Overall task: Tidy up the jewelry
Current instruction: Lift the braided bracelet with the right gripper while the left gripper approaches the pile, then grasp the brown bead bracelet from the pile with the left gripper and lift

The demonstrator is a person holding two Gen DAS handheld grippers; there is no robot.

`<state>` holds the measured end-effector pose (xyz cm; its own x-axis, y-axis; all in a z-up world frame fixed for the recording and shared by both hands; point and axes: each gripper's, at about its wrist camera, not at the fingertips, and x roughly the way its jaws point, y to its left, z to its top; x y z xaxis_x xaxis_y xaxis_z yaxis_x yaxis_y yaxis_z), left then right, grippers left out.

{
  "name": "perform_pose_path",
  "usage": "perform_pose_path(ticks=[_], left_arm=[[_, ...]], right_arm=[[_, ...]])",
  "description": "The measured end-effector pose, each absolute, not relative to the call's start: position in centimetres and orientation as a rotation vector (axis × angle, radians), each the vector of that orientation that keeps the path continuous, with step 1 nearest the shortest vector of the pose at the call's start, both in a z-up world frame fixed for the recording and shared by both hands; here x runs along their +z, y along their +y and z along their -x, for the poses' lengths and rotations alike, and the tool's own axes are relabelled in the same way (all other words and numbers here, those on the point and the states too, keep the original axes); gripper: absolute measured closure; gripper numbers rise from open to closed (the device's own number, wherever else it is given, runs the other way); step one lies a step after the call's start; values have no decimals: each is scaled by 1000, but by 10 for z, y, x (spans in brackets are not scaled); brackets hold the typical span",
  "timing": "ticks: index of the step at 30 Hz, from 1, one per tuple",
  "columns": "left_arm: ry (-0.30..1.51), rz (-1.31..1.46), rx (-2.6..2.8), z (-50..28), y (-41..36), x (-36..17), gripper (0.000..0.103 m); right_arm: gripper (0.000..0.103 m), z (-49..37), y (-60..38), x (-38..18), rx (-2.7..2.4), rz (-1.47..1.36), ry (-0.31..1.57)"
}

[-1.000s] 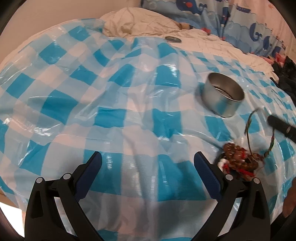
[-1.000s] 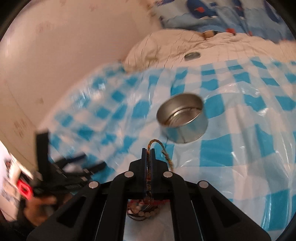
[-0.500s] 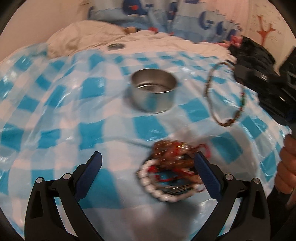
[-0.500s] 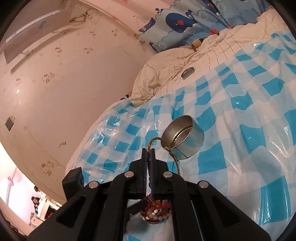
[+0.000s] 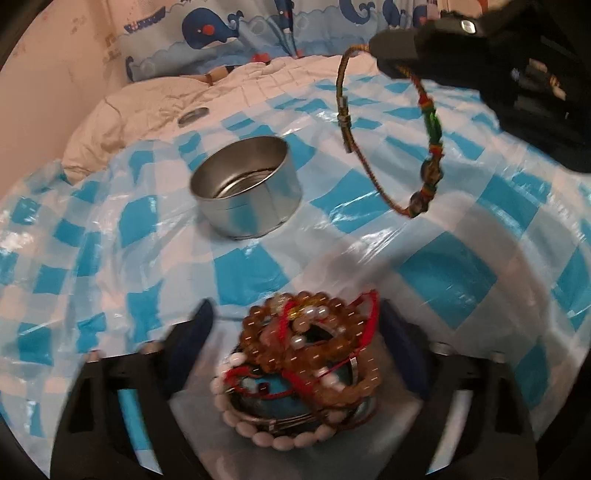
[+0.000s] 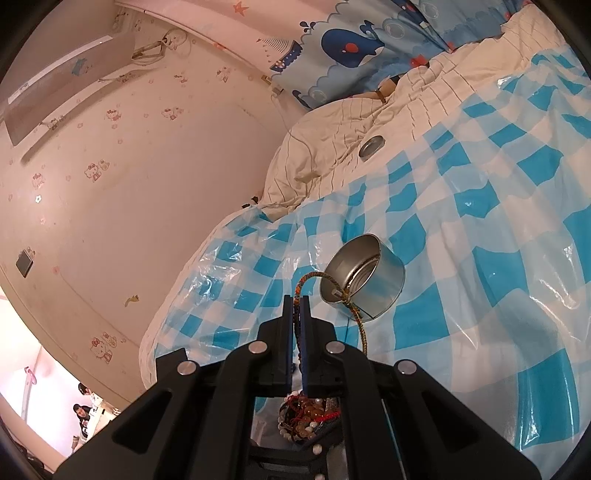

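Observation:
A round metal tin (image 5: pixel 245 192) stands open and empty on the blue-and-white checked sheet; it also shows in the right wrist view (image 6: pixel 364 278). A pile of bracelets (image 5: pixel 308 363), amber beads, white beads and red cords, lies between the open fingers of my left gripper (image 5: pixel 295 336). My right gripper (image 6: pixel 297 301) is shut on a braided cord bracelet (image 5: pixel 388 133), which hangs in the air to the right of the tin and above the sheet; the cord also shows in the right wrist view (image 6: pixel 352 306). The pile shows below my right gripper (image 6: pixel 306 419).
A small metal lid (image 5: pixel 192 116) lies on the cream quilt (image 5: pixel 155 107) beyond the sheet. Whale-print bedding (image 5: pixel 236 33) and a pink wall (image 6: pixel 129 184) lie at the back. The checked sheet (image 5: pixel 461 258) covers the bed.
My left gripper has swung right and closed in over the pile of bracelets. My right gripper has lifted the braided bracelet higher off the sheet.

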<state>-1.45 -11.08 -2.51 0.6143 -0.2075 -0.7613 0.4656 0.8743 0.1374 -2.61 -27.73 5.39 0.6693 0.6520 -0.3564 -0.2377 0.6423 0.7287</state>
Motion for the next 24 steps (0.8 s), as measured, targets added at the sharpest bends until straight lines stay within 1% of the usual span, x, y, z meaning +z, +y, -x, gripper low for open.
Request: perform_pose_path(ticks=[1,2,3,4,5,6,7,12,15,16,24], left_arm=[[831,-316,-411,12,-110,-25,44],[841,-296,-425,10,-108,-25,50],[854,-283,-436,8,-107,-26,62],[857,-278,-435,7,-106,-26,72],[854,-271,-431,6,-104,-25,77],[860,-228,-442,4,-98,-23,85],[873,-167,-461,0,-90,-20,90],[936,155,-551,-17,-48,-17,92],[936,259,-588,-20,-35,-15,92],[942,336,-634,-21,-29,-14,92],[934,525,-708,-27,-11,-14,93]], right_arm=[[99,26,-277,54,550,-698,657],[99,26,-278,54,551,-698,657],[99,26,-278,54,550,-698,657],[99,26,-278,53,550,-699,657],[99,26,-279,53,549,-700,657],[99,26,-278,53,550,-699,656],[99,26,-278,53,550,-699,657],[99,26,-279,52,550,-693,660],[99,26,-277,49,547,-690,664],[99,25,-277,48,546,-691,665],[99,25,-272,48,541,-689,668]])
